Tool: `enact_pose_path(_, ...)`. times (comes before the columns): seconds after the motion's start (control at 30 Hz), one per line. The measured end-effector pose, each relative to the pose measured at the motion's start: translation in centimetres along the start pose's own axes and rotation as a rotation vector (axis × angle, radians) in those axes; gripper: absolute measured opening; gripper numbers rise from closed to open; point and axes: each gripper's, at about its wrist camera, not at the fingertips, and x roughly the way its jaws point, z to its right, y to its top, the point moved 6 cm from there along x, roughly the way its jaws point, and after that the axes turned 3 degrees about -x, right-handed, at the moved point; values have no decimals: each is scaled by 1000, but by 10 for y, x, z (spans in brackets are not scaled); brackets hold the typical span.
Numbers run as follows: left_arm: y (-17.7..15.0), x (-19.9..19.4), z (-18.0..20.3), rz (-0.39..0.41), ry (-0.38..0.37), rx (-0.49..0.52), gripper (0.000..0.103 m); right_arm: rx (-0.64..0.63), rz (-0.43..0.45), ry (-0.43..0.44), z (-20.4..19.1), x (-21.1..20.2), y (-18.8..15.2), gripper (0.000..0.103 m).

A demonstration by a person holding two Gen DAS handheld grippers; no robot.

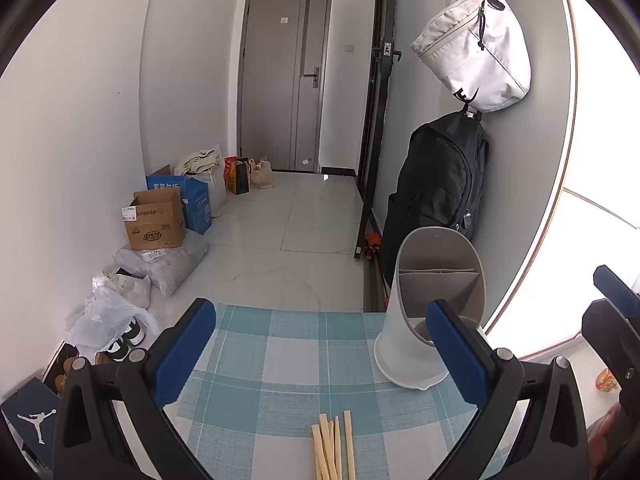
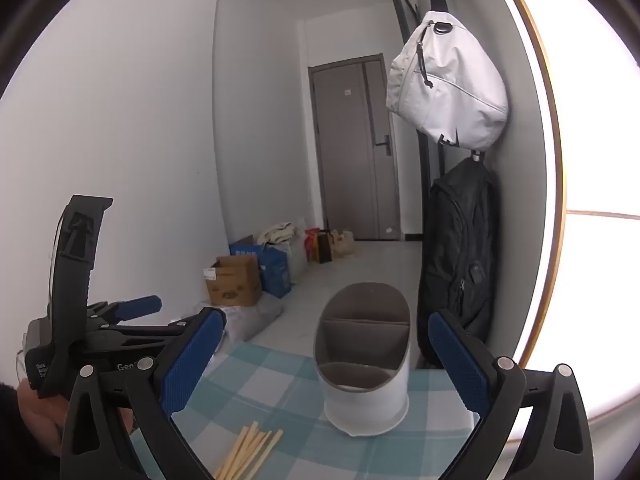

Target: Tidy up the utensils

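Several pale wooden chopsticks [image 1: 334,446] lie in a loose bundle on the blue-and-white checked cloth [image 1: 280,364], near its front edge. A white utensil holder [image 1: 424,320] with grey inner dividers stands upright at the cloth's far right. My left gripper [image 1: 320,344] is open and empty above the cloth, the chopsticks lying just short of its blue pads. In the right wrist view my right gripper [image 2: 326,356] is open and empty, the holder [image 2: 366,376] standing beyond its fingertips and the chopsticks [image 2: 248,454] low left. The left gripper's body [image 2: 92,332] shows at the left.
The table ends just beyond the holder; tiled floor [image 1: 288,232] lies past it. Cardboard boxes [image 1: 156,216] and bags line the left wall. A black backpack [image 1: 436,188] and a white bag [image 1: 476,48] hang on the right wall beside the holder. A bright window [image 1: 600,200] is at right.
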Motion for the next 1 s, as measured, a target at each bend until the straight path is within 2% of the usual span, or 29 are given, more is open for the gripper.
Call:
enact_pose_path(0.63, -3, 4, -3, -16, 17, 5, 102, -11, -9, -2, -3, 6, -2, 103)
enact_pose_path(0.73, -1, 3, -3, 19, 4, -3, 102, -18, -8, -3, -5, 5, -2, 103)
enact_pose_path(1.0, -1, 1, -1, 45, 5, 11, 102, -18, -9, -4, -5, 5, -3, 103)
